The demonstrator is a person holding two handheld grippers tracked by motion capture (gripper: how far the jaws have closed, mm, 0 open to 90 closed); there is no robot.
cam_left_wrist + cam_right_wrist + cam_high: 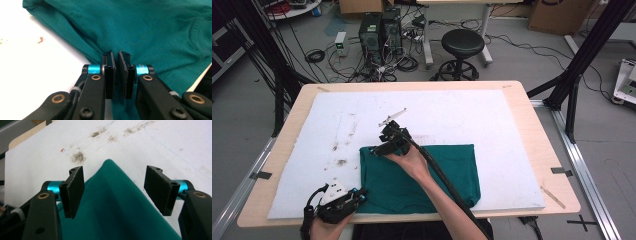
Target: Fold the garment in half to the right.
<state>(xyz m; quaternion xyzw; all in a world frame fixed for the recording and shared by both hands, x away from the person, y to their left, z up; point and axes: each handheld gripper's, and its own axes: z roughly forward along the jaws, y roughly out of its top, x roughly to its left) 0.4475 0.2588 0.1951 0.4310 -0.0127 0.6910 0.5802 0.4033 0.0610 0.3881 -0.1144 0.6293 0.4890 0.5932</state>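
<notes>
A dark green cloth (427, 175) lies folded flat on the white board, toward the near edge. My left gripper (359, 195) sits at the cloth's near left corner; in the left gripper view its jaws stand almost together (116, 56), shut on the edge of the cloth (150, 30), with fabric showing in the thin gap. My right gripper (373, 150) hovers at the far left corner. In the right gripper view it is open (115, 180), the pointed corner of the cloth (110, 195) lies between its wide-set pads (75, 187), and neither pad touches it.
The white board (472, 115) covers most of the wooden table (522, 90) and bears brown stains (339, 161) left of the cloth. A small white object (393, 116) lies just beyond the right gripper. A stool (462, 42) and computer towers stand on the floor behind.
</notes>
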